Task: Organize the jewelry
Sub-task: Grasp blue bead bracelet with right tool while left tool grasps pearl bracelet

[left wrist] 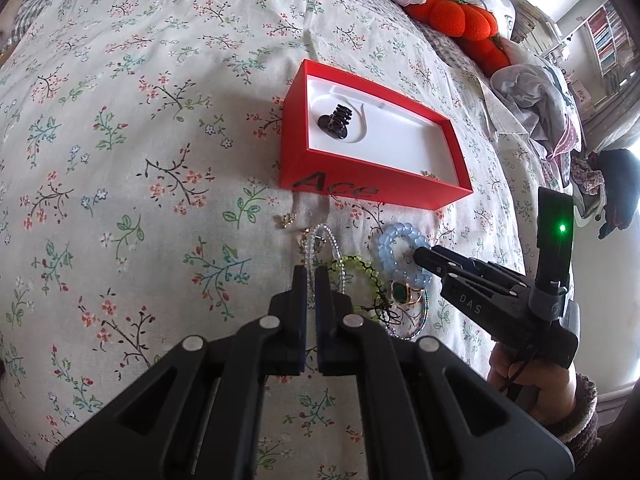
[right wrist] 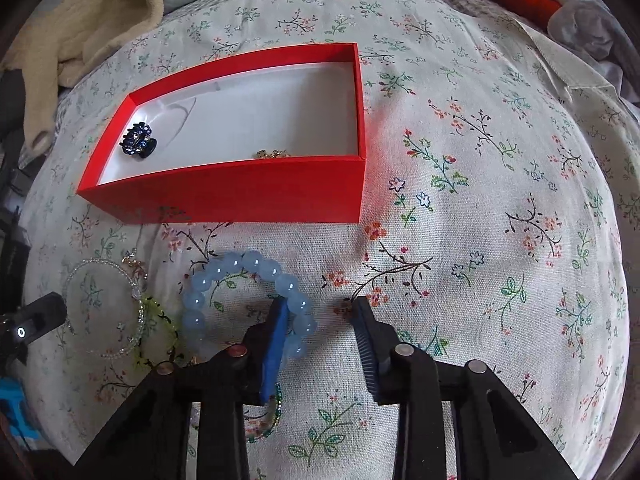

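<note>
A red box (left wrist: 320,178) (right wrist: 240,196) with a white lining lies open on the floral bedspread. In it are a dark hair claw (left wrist: 335,120) (right wrist: 138,142) and a small gold piece (right wrist: 273,154). In front of the box lie a blue bead bracelet (left wrist: 400,254) (right wrist: 248,300), a clear bead bracelet (left wrist: 322,246) (right wrist: 104,308), a yellow-green bracelet (left wrist: 360,276) (right wrist: 158,328), a green-stone ring (left wrist: 404,292) and a gold earring (left wrist: 286,220). My right gripper (right wrist: 320,316) (left wrist: 424,258) is open, its jaws astride the blue bracelet's right side. My left gripper (left wrist: 311,280) is shut and empty, just short of the clear bracelet.
An orange plush toy (left wrist: 460,16) and crumpled clothes (left wrist: 536,96) lie at the bed's far right. A beige garment (right wrist: 80,32) lies at the far left behind the box. Pillows sit along the back edge.
</note>
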A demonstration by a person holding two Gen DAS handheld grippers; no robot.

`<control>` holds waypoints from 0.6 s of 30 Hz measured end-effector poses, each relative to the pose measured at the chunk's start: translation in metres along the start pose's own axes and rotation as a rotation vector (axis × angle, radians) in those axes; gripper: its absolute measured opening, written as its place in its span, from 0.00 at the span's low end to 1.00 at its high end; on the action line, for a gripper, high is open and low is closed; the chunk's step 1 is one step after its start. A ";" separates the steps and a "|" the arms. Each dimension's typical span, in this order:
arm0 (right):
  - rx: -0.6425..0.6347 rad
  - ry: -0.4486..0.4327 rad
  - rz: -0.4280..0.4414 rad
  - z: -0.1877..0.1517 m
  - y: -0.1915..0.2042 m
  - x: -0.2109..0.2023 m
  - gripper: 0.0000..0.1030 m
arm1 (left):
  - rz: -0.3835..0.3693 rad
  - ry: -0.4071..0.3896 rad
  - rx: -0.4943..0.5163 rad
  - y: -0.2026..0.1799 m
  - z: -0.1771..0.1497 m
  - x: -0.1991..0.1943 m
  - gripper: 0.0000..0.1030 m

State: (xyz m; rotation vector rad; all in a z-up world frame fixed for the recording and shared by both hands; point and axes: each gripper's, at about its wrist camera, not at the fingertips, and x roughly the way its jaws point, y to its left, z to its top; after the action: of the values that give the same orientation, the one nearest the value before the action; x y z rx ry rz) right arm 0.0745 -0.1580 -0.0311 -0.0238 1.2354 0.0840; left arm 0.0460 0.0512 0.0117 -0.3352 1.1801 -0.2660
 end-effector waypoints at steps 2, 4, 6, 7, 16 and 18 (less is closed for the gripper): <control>-0.012 0.004 0.016 -0.002 0.003 -0.002 0.12 | 0.004 -0.002 0.001 -0.001 0.000 0.000 0.04; -0.017 -0.001 0.034 -0.003 0.001 -0.003 0.11 | 0.010 -0.008 0.005 -0.002 0.000 -0.001 0.04; -0.018 -0.013 0.048 -0.003 0.003 -0.009 0.11 | 0.010 -0.013 0.007 -0.003 0.001 -0.002 0.04; -0.020 -0.021 0.056 -0.004 0.004 -0.014 0.11 | 0.008 -0.015 0.006 -0.003 0.002 -0.003 0.04; -0.024 -0.106 0.124 0.004 0.008 -0.051 0.11 | -0.011 -0.049 0.010 -0.006 0.006 -0.015 0.04; -0.031 -0.124 0.135 0.007 0.009 -0.057 0.11 | -0.015 -0.060 0.011 -0.007 0.007 -0.018 0.04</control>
State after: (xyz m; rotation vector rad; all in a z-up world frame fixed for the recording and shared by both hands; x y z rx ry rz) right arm 0.0616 -0.1516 0.0255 0.0377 1.1111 0.2191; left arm 0.0452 0.0522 0.0325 -0.3405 1.1176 -0.2732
